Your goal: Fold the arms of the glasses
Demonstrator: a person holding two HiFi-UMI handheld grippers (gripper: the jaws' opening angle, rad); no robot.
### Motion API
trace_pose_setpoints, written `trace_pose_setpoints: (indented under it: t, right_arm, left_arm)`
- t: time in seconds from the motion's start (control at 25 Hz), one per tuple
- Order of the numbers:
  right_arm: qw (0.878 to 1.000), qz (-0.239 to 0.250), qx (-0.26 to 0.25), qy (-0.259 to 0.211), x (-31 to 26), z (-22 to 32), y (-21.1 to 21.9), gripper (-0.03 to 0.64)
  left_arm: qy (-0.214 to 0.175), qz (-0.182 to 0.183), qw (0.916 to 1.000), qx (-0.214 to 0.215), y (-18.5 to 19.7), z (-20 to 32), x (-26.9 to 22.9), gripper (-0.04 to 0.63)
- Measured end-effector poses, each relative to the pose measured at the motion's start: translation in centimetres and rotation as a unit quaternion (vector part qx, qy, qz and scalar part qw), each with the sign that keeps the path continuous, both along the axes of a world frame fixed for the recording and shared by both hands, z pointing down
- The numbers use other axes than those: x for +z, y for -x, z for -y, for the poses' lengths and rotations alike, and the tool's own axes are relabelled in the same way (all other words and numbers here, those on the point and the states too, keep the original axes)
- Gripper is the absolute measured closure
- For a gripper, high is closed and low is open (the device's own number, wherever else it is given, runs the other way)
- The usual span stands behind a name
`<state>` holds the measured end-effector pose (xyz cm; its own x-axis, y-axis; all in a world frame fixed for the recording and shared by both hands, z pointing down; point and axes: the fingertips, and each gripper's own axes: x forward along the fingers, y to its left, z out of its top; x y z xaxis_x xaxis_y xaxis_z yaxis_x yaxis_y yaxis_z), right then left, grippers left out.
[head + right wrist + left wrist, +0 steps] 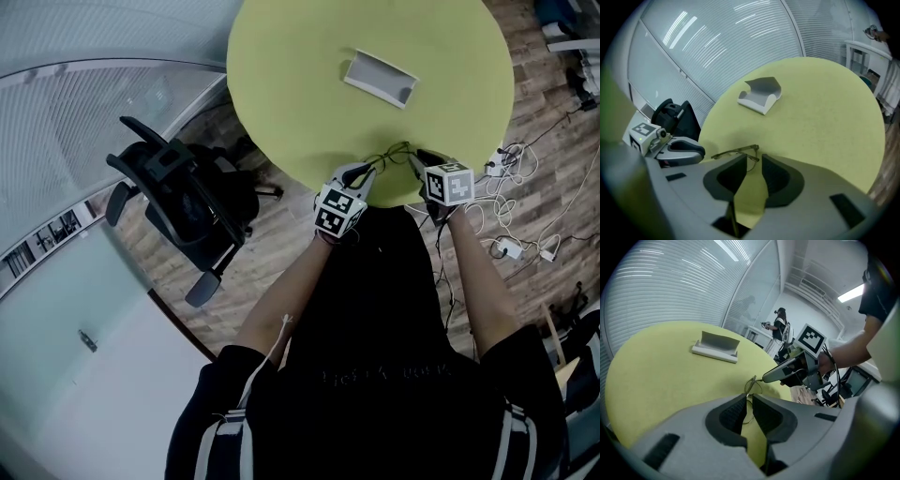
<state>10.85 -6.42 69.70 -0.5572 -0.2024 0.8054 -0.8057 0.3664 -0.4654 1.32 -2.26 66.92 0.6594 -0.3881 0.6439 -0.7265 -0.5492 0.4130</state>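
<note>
Left gripper view: left tongs (749, 397) pinch glasses (753, 384) rim at their tips, anchoring it on table (656, 380); right tongs (752, 158) sit slightly apart, arm hinge at their tips unpinched, likely free to swing that arm inward.
</note>
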Motion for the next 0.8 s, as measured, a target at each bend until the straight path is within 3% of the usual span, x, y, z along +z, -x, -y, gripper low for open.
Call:
trace_pose_setpoints:
  t: [0.08, 0.24, 0.36, 0.52, 0.8]
  right_arm:
    - [1.000, 0.014, 0.005, -0.007, -1.1, -0.1, 0.1, 0.508]
    - [0.999, 0.027, 0.012, -0.040, -3.7, -0.6, 0.1, 0.509]
    - [0.996, 0.037, 0.018, -0.084, -6.2, -0.7, 0.1, 0.560]
    - [0.989, 0.060, 0.015, -0.137, -9.9, -1.3, 1.2, 0.577]
    - [0.980, 0.087, 0.021, -0.178, -14.9, -3.1, 2.9, 0.583]
  left_arm:
    - [-0.008, -0.009, 0.9999, -0.008, 0.3, 0.3, -0.7, 0.568]
    - [-0.025, -0.013, 0.9993, -0.023, 1.4, 0.7, -2.0, 0.568]
    - [-0.040, -0.021, 0.9984, -0.034, 2.0, 0.6, -3.4, 0.568]
    - [-0.072, -0.045, 0.9960, -0.027, 2.5, -0.1, -6.3, 0.569]
    - [-0.140, -0.086, 0.9858, -0.033, 3.4, -0.6, -12.9, 0.569]
